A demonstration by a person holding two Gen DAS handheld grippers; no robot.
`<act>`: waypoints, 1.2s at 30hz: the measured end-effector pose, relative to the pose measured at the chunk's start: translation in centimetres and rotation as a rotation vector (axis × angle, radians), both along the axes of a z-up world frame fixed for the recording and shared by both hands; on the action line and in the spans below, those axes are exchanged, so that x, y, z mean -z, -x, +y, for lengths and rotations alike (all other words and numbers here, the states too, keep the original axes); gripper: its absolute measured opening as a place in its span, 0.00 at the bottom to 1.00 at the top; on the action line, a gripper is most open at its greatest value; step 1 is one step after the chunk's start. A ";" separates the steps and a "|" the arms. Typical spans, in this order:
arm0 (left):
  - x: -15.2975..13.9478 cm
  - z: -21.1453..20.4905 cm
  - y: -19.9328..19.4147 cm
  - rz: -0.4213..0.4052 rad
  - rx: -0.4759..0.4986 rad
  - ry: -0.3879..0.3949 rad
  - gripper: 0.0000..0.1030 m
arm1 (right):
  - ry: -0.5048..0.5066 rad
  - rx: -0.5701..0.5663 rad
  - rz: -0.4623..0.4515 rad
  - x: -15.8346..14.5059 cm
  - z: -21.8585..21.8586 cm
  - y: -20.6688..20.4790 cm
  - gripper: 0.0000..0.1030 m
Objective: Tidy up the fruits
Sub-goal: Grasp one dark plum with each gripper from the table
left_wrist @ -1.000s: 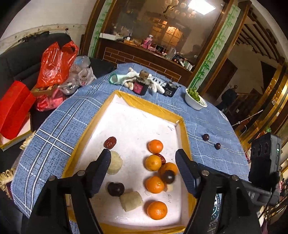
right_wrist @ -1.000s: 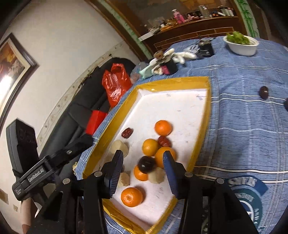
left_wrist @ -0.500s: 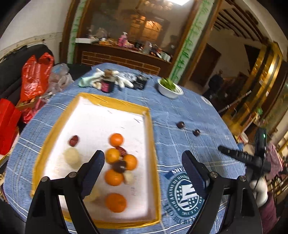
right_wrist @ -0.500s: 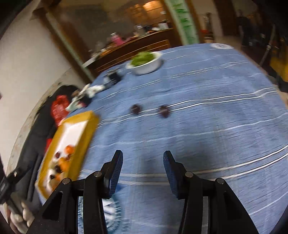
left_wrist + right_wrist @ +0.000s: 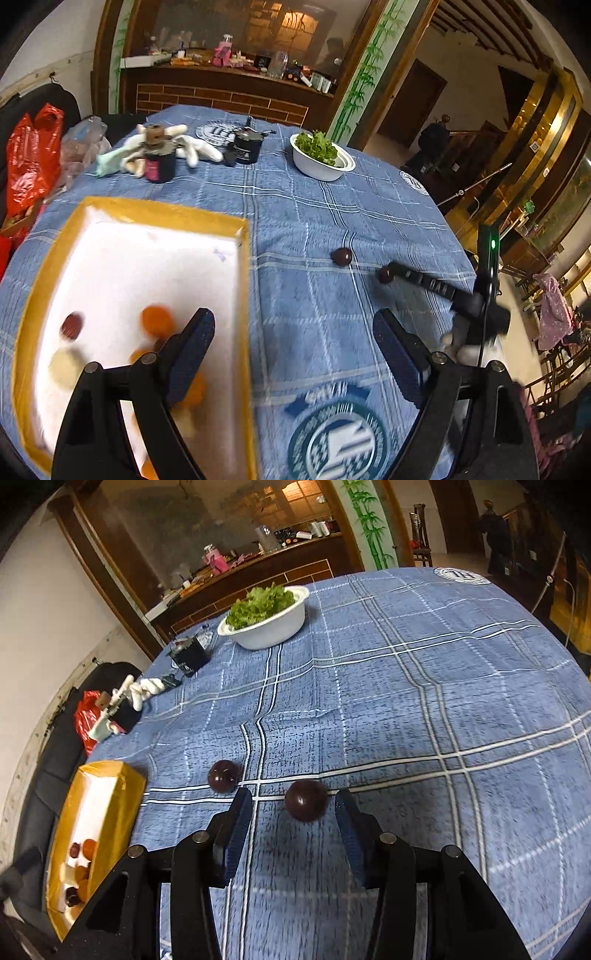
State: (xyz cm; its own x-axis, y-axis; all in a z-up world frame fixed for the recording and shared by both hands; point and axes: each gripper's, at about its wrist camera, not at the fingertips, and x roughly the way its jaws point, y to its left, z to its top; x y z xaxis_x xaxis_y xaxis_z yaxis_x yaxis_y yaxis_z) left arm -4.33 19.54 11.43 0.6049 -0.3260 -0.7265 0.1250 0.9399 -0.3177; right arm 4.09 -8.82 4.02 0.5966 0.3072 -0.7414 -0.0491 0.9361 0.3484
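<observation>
While two dark plums lie loose on the blue plaid cloth (image 5: 424, 686), the nearer plum (image 5: 306, 799) sits just ahead of the right gripper (image 5: 293, 808), in line with the gap between its fingertips; the jaws stand apart and neither pad touches it. The second plum (image 5: 224, 775) rests just beside it to the left, outside the left finger. From the left wrist view the same pair shows further off, one plum (image 5: 341, 256) alone on the cloth and the other (image 5: 385, 274) at the tip of the right gripper's finger (image 5: 424, 282).

To the left lies the tray (image 5: 162, 208), yellow-rimmed with a white floor, holding the sorted fruit: an orange (image 5: 157, 320), a red date (image 5: 71, 325) and a pale round piece (image 5: 66, 365), all blurred. The left gripper (image 5: 293, 343) hovers over the tray's right rim and the cloth, its jaws spread wide with nothing between them, having just been opening.

Farther back stand a white bowl (image 5: 271, 627) of green leaves, a small black box (image 5: 189, 659) and a dark jar (image 5: 159, 167) among pale gloves (image 5: 192, 149). A red bag (image 5: 31, 155) lies off the table's left edge.
</observation>
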 end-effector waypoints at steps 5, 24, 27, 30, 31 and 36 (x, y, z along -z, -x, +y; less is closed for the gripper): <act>1.4 -3.3 -5.4 0.060 0.037 0.024 0.84 | 0.023 -0.009 0.000 1.8 0.1 -0.4 0.43; 9.0 -14.2 -14.6 0.126 0.211 -0.171 0.82 | -0.169 0.057 -0.006 0.9 -4.3 0.0 0.29; 9.4 -14.8 -14.7 0.121 0.221 -0.225 0.55 | -0.171 0.066 -0.005 0.9 -4.4 0.0 0.29; 9.7 -14.9 -14.6 0.114 0.212 -0.288 0.23 | -0.166 0.071 -0.007 0.9 -4.5 0.0 0.29; 9.6 -14.8 -14.5 0.118 0.214 -0.271 0.23 | -0.166 0.072 -0.008 0.8 -4.5 0.0 0.29; 7.9 -12.6 -13.5 0.095 0.169 -0.221 0.23 | -0.162 0.062 -0.040 0.3 -4.3 0.2 0.29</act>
State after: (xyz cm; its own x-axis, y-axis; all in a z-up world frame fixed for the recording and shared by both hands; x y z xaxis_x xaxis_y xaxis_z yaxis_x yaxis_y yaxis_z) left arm 9.14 6.90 3.55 0.4815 -0.2435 -0.8419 0.2650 0.9561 -0.1250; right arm 3.88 -13.11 3.75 0.6461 0.3822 -0.6607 -0.0093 0.8695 0.4939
